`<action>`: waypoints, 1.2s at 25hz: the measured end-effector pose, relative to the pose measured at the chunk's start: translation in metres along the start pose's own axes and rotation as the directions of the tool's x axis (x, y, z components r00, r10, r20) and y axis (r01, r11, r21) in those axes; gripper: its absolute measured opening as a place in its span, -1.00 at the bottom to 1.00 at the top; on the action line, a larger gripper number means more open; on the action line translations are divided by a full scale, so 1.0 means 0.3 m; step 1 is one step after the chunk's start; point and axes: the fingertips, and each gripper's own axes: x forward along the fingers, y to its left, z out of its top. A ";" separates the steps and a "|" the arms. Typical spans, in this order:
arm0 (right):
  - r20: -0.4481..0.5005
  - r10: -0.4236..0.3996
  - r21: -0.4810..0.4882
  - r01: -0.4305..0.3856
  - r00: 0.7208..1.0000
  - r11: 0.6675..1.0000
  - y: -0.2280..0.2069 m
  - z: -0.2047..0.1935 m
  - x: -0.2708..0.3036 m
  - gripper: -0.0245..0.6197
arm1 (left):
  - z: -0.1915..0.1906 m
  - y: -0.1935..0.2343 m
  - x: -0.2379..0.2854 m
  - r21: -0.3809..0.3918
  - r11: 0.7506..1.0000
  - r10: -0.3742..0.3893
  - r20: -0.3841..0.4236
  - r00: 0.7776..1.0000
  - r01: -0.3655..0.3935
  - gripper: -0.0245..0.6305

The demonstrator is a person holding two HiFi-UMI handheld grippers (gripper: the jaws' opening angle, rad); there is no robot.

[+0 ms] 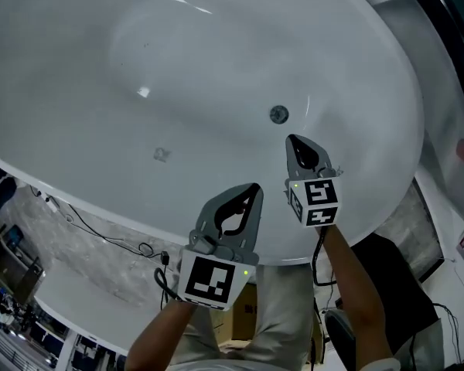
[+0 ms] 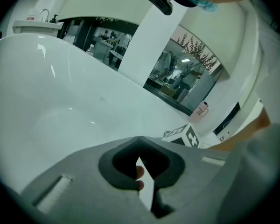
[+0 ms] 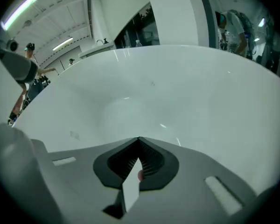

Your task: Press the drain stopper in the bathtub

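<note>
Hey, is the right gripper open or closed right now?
Shut: the right gripper has its jaw tips touching, with nothing held between them.

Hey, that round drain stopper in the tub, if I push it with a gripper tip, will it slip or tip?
The drain stopper looks like a small metal disc seated in the bathtub, so it likely won't roll or tip, only sink inward. The glossy curve around it suggests the shut right gripper could skid if off-centre.

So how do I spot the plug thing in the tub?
Look inside the big white bathtub. Just past the tip of the right gripper sits the drain stopper. It's the only small dark circle on all that white.
</note>
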 end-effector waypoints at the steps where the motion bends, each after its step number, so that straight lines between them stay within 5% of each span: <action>1: -0.022 0.009 0.000 -0.009 1.000 1.000 0.001 -0.041 0.034 -0.91 | -0.019 0.012 0.021 -0.004 1.000 0.003 -0.006 1.000 -0.003 -0.93; 14: -0.205 0.025 0.112 -0.002 0.978 0.994 -0.122 -0.333 0.381 -0.91 | -0.163 0.094 0.218 -0.037 0.999 0.032 -0.027 0.999 -0.033 -0.93; 18: -0.246 -0.019 0.182 0.066 0.969 0.981 -0.193 -0.404 0.485 -0.91 | -0.212 0.119 0.265 -0.038 0.999 0.032 -0.049 0.998 -0.034 -0.93; 30: -0.322 -0.013 0.124 0.056 0.947 0.991 -0.276 -0.558 0.656 -0.91 | -0.334 0.162 0.409 -0.078 0.994 0.058 -0.180 0.982 -0.073 -0.93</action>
